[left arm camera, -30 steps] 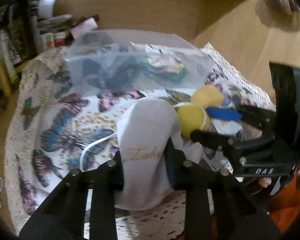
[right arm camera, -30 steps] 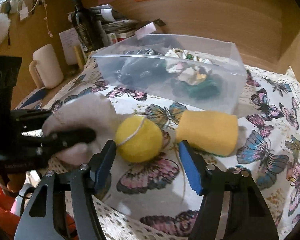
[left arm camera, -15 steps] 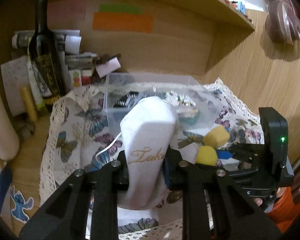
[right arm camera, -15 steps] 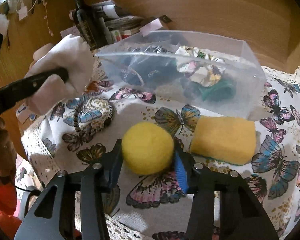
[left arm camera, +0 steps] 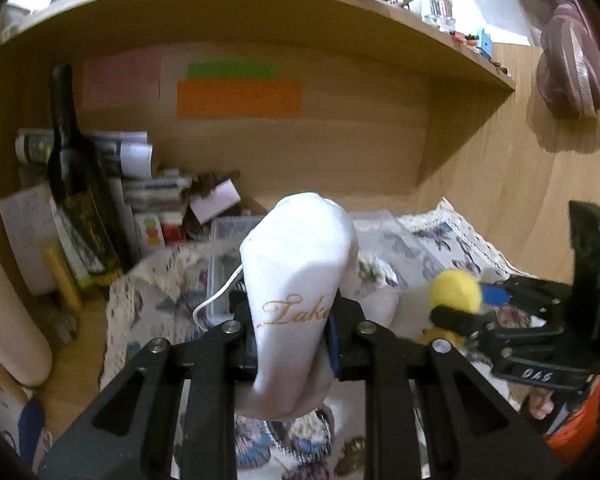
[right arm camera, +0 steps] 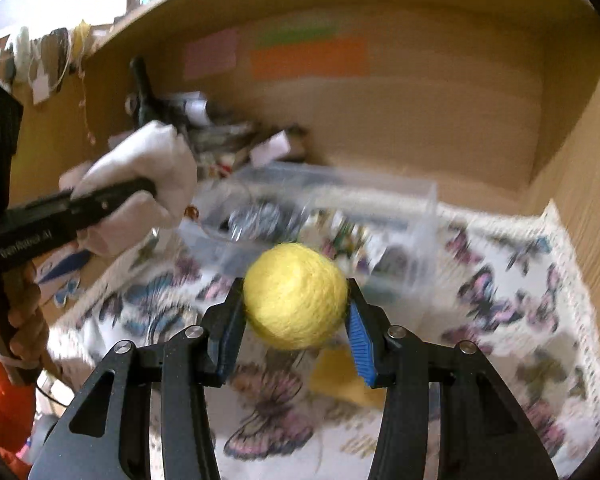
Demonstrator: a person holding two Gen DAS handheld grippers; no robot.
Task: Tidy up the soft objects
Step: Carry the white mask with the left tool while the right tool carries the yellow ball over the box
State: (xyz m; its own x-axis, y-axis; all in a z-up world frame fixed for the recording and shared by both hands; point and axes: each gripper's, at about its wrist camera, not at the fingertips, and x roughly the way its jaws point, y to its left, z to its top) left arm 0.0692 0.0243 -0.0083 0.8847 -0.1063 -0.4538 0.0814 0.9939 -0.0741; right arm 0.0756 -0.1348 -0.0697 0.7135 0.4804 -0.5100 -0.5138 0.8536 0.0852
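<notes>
While both of my tools hang above the worktop, I have the left tongs (left arm camera: 290,336) clamped around a white sock (left arm camera: 298,280), which stands up between the pads with gold script on its side and its lower end drooping below the fingers. From the right wrist camera I see that same sock (right arm camera: 140,184) off to the left, lifted clear of the butterfly cloth (right arm camera: 500,300) and just beside the near left corner of the clear plastic bin (right arm camera: 416,208).

I have the right tongs (right arm camera: 296,332) squeezed on a yellow ball (right arm camera: 296,296), its sides pressed by the blue pads (right arm camera: 358,340). It is held in the air in front of the bin. From the left wrist camera the ball (left arm camera: 456,292) shows to the right of the sock, pinched in the right tongs (left arm camera: 466,304).

Below the ball a yellow sponge (right arm camera: 340,372) lies on the cloth, partly hidden by the tongs. The bin holds dark and patterned items, too blurred for me to name. A dark bottle (left arm camera: 74,184) stands at the back left against the wooden wall, beside stacked papers (left arm camera: 132,152).
</notes>
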